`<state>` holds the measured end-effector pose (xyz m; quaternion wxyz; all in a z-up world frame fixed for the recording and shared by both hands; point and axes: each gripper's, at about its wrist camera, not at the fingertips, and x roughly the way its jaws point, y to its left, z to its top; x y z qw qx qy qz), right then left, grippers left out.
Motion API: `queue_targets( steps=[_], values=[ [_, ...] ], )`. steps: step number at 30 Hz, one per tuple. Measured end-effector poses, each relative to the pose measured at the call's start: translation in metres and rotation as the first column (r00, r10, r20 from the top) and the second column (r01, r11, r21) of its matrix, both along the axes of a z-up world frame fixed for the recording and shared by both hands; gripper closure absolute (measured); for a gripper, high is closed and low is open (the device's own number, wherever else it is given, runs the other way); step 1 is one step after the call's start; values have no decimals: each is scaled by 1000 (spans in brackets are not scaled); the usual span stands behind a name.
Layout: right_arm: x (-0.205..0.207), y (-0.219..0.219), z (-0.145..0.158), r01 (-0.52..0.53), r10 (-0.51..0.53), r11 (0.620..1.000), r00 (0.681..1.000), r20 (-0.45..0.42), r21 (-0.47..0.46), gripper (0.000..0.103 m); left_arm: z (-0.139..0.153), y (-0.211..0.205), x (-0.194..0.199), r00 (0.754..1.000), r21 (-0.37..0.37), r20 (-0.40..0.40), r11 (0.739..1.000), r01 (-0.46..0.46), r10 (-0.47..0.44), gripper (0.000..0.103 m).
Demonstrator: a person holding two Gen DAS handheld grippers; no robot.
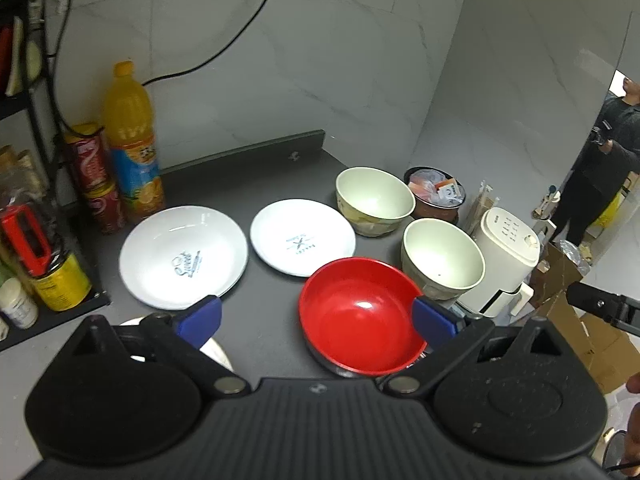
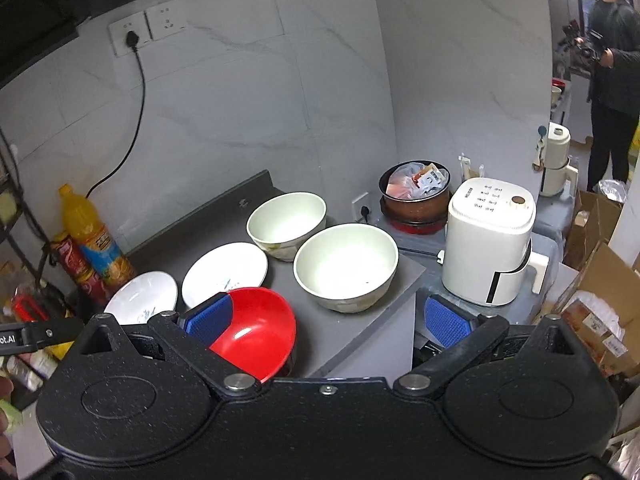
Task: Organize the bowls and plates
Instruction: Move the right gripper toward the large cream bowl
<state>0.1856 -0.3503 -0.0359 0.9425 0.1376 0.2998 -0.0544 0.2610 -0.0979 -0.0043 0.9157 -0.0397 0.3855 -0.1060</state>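
Plates (image 1: 183,256) sit unobstructed; red bowl (image 1: 360,316) (partly hidden) lies between left gripper's (image 1: 316,318) spread jaws; right gripper (image 2: 328,320) gapes.

The room was a bit dim, with light from above. A bright white spot shone in the shiny red plastic bowl (image 1: 362,316). The round white plate (image 1: 183,257) glowed. Walls and edges bent like a fishbowl, and the corners went dark. Far things looked fuzzy.
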Motion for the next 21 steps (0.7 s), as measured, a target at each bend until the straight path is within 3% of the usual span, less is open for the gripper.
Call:
queue_targets(
  steps=[7, 11, 21],
  values=[
    [22, -1, -3, 49, -49, 998, 999, -24, 31, 0, -5, -4, 28, 999, -10, -15, 999, 31, -31, 2],
    [36, -2, -8, 49, -49, 999, 998, -49, 3, 0, -8, -13, 41, 999, -9, -18, 999, 39, -39, 3],
    [78, -24, -20, 4, -2, 999, 998, -68, 32, 0, -18, -49, 75, 999, -16, -32, 999, 31, -31, 4]
  ],
)
